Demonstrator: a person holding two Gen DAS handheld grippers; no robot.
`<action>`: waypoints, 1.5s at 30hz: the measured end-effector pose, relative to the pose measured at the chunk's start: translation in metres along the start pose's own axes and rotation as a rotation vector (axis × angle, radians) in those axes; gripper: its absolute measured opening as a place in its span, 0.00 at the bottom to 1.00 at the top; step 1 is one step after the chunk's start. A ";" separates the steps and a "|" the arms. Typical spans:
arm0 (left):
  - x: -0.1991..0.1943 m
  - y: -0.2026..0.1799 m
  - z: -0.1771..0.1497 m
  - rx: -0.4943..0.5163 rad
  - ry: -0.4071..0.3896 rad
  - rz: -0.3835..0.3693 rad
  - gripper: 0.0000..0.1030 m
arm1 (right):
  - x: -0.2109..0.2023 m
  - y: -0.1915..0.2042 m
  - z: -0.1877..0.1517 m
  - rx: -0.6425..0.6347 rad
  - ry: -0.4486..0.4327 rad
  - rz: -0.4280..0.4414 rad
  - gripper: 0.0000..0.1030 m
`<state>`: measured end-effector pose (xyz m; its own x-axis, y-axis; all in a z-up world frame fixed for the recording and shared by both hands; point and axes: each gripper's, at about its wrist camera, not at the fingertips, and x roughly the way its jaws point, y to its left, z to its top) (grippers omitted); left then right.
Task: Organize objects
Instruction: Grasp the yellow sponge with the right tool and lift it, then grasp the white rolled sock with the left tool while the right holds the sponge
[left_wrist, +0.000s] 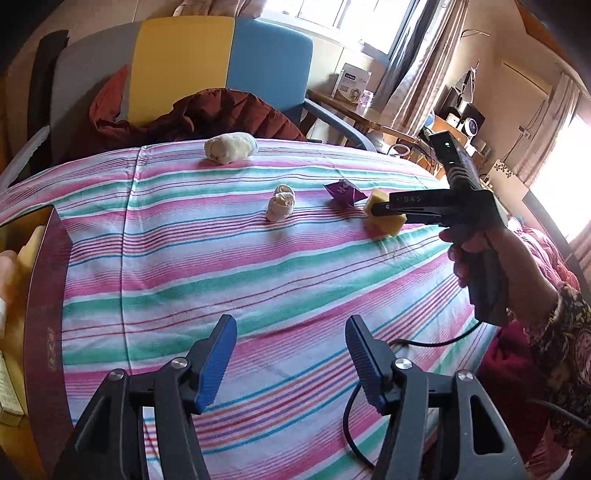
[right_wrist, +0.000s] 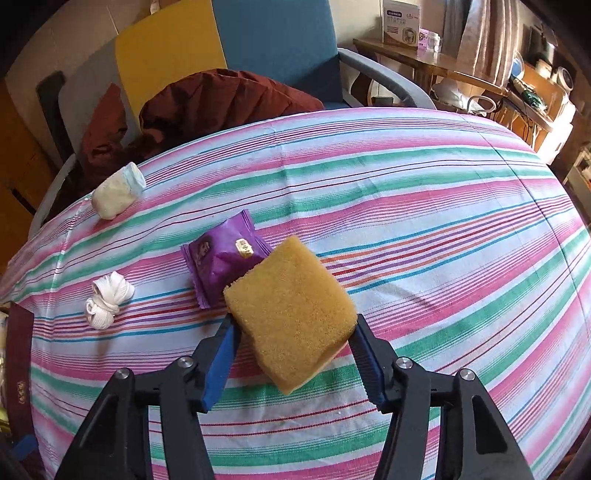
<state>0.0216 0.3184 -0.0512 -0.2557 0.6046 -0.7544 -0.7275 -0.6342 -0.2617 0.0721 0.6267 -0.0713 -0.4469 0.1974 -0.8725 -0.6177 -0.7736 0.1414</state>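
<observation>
Only rightward: sponge (right_wrist: 291, 310) face, purple packet (right_wrist: 225, 258) label.

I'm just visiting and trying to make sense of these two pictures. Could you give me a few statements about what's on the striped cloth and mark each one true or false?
1. The right gripper has its jaws closed on the yellow sponge. True.
2. The left gripper holds the purple packet. False: its jaws are open and empty; the packet lies on the striped cloth.
3. The white string bundle sits inside the dark red box. False: it lies on the cloth, apart from the box.
4. A white roll lies near the far edge of the cloth. True.
</observation>
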 end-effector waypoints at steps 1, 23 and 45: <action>0.005 -0.001 0.005 0.002 0.003 0.010 0.60 | -0.002 -0.001 -0.001 0.013 0.001 0.009 0.58; 0.140 -0.020 0.102 0.124 -0.009 0.209 0.60 | -0.019 -0.027 0.009 0.150 -0.037 0.070 0.59; 0.109 0.015 0.061 -0.014 -0.097 0.145 0.28 | -0.029 0.019 0.004 -0.056 -0.113 0.060 0.59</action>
<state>-0.0560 0.4047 -0.1006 -0.4183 0.5497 -0.7231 -0.6700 -0.7242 -0.1630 0.0708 0.6091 -0.0414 -0.5537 0.2136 -0.8049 -0.5521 -0.8178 0.1627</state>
